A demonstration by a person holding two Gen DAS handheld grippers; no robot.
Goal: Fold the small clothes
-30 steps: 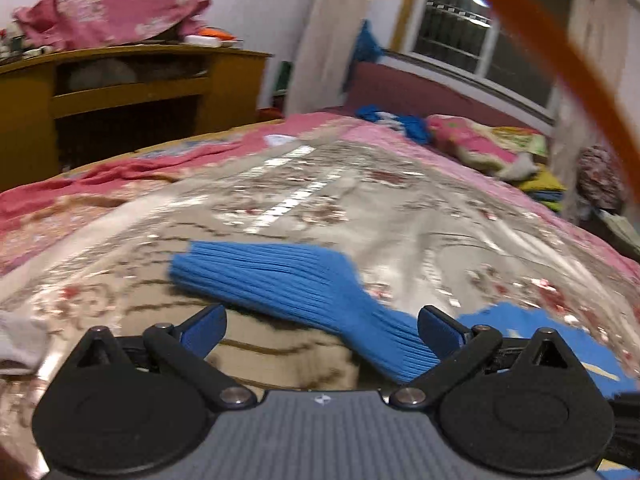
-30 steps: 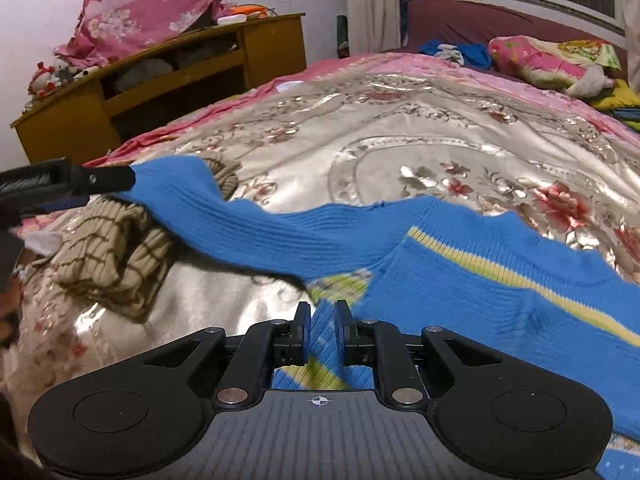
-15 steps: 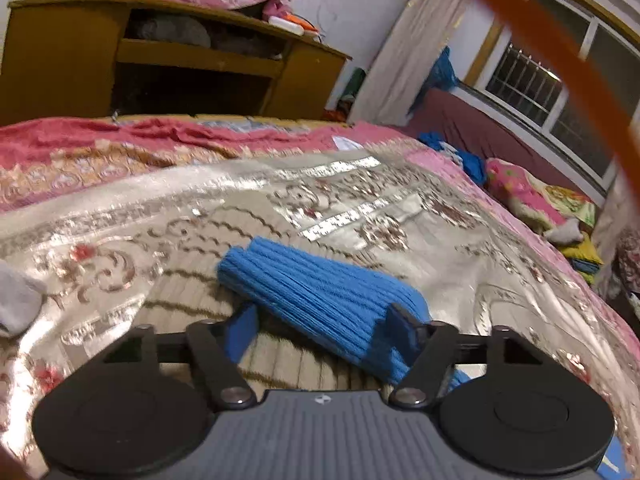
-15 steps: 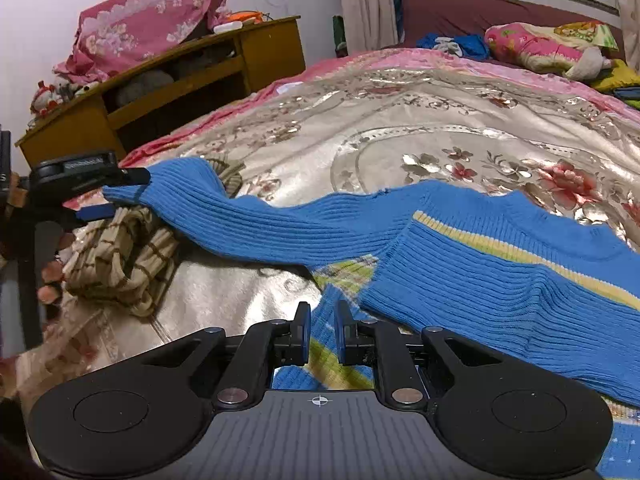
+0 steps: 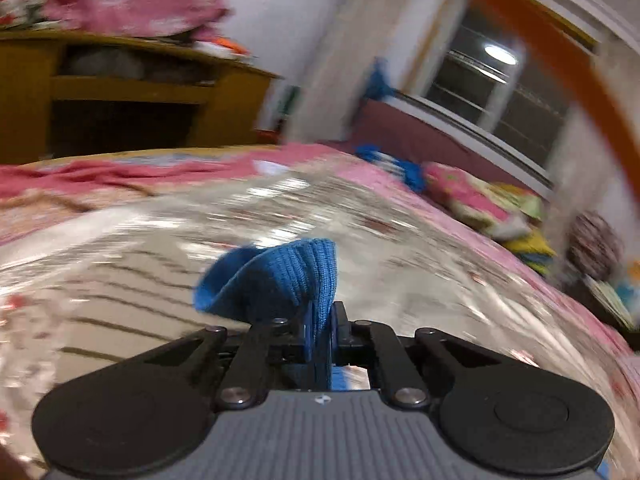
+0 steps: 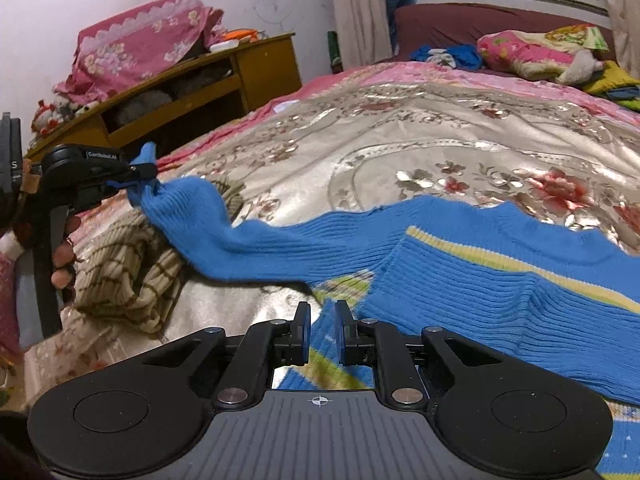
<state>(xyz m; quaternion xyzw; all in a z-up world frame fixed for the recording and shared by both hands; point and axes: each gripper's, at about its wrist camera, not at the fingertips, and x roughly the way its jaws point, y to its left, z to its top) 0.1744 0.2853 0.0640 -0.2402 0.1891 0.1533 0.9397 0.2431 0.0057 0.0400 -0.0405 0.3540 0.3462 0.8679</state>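
Observation:
A blue ribbed sweater with a yellow stripe lies on the floral satin bedspread. Its long sleeve stretches left. My left gripper is shut on the sleeve's cuff and holds it lifted off the bed; it also shows in the right wrist view at the far left. My right gripper is shut on the sweater's blue and yellow-green hem at the near edge.
A beige striped garment lies crumpled under the sleeve at the left. A wooden shelf unit with a pink cloth stands behind the bed. Pillows and clothes pile at the far right by the window.
My left gripper has closed on the sleeve cuff and lifted it; it was open around the cuff before. The right gripper stays shut on the hem.

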